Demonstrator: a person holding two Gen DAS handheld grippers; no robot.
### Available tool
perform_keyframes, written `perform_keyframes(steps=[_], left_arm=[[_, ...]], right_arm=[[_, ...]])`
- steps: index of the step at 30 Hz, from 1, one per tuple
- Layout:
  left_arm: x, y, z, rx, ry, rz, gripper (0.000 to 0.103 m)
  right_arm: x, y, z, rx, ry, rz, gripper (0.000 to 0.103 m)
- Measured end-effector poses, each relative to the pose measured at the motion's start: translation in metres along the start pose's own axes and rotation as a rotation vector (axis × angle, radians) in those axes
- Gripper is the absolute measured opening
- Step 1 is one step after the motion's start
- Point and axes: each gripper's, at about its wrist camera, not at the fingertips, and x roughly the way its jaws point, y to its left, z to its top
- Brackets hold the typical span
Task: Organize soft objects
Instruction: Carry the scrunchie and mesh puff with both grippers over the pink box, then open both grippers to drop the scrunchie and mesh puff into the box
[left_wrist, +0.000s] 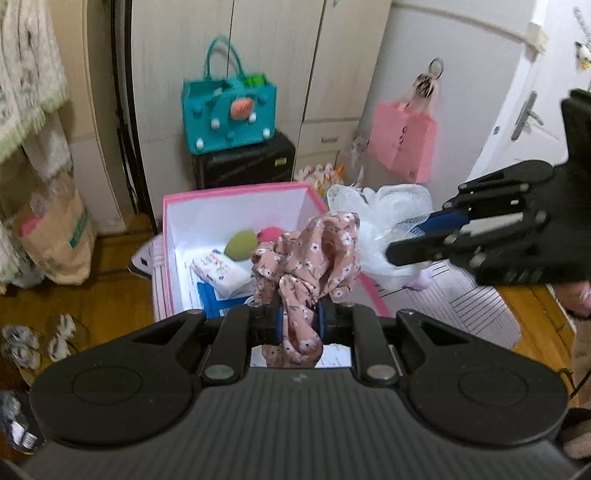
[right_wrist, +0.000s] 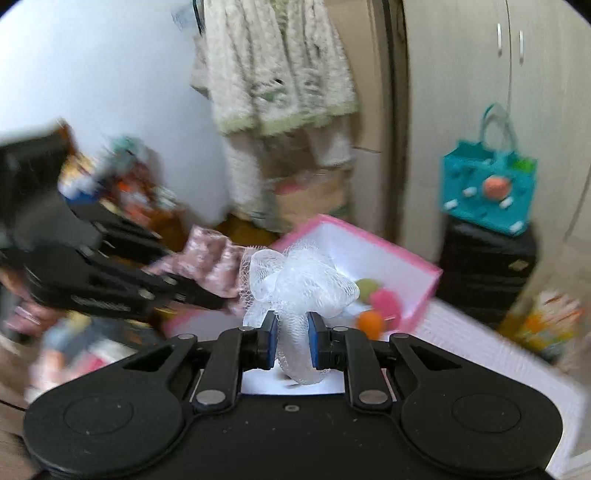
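My left gripper (left_wrist: 300, 325) is shut on a pink floral cloth (left_wrist: 314, 254) and holds it up just in front of the pink box (left_wrist: 236, 192). My right gripper (right_wrist: 291, 339) is shut on a white mesh bath puff (right_wrist: 295, 284) and holds it above the box's near edge (right_wrist: 424, 266). In the left wrist view the right gripper (left_wrist: 417, 240) comes in from the right with the puff (left_wrist: 384, 218). The box holds a green sponge (left_wrist: 241, 243), a pink sponge (left_wrist: 267, 233), an orange one (right_wrist: 371, 321) and a white packet (left_wrist: 221, 273).
The box stands on a white striped surface (left_wrist: 476, 306) over a wooden floor. A teal felt bag (left_wrist: 229, 114) sits on a black case (left_wrist: 245, 162) by the wardrobe. A pink paper bag (left_wrist: 402, 142) hangs on the right. A brown paper bag (left_wrist: 55, 232) and slippers (left_wrist: 37, 343) lie left.
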Motion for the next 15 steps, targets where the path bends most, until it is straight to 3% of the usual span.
perform_keyframes(steps=[2, 8, 15], left_arm=[[0.019, 0.014, 0.005, -0.04, 0.028, -0.008, 0.015], [0.069, 0.034, 0.015, -0.094, 0.077, 0.003, 0.015], [0.122, 0.046, 0.025, -0.151, 0.132, -0.009, 0.015]], right_arm=[[0.026, 0.002, 0.0, -0.045, 0.052, -0.06, 0.02], [0.093, -0.006, -0.006, -0.115, 0.228, -0.099, 0.02], [0.138, 0.001, -0.013, -0.268, 0.321, -0.19, 0.02]])
